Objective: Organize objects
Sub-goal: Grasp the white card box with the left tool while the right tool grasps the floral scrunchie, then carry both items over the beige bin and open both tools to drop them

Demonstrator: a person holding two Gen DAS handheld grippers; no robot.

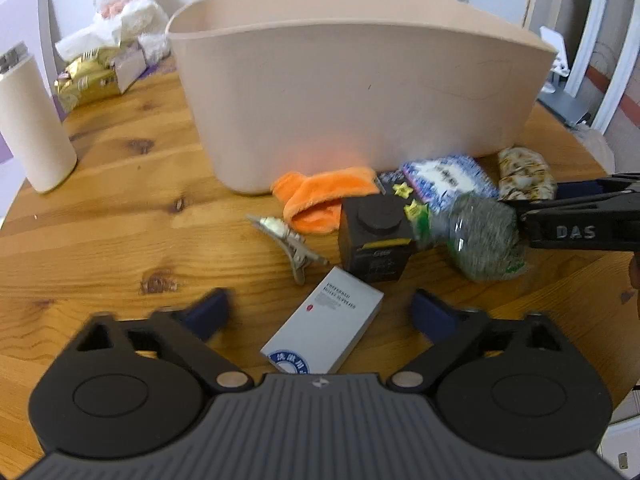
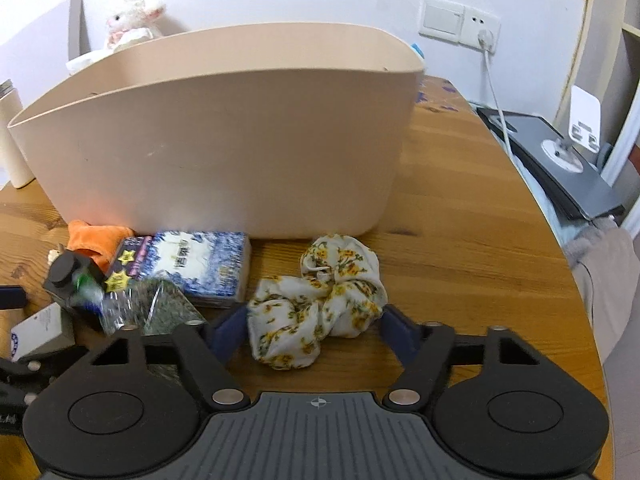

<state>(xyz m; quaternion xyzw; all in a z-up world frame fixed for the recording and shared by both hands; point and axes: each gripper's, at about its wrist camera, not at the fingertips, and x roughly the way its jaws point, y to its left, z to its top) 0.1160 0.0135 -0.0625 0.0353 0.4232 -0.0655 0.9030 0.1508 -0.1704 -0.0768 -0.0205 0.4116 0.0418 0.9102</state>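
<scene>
On a round knotty-pine wooden table, a large beige plastic tub stands behind a scatter of small household items. The left gripper hovers with its blue-padded fingers spread wide on either side of a flat grey cardboard box with a blue round seal, not touching it. The right gripper, also spread open, brackets a white fabric scrunchie printed with yellow flowers lying just in front of the tub; whether its pads touch the cloth cannot be told. Between the two tools lie a folded orange fleece cloth, a metal hair claw clip, a small black box with a round cap, a blue-and-white patterned tissue packet and a clear plastic bag of steel wool (blurred in both views). A cream cylindrical flask and a white plush lamb sit at the table's far left.
</scene>
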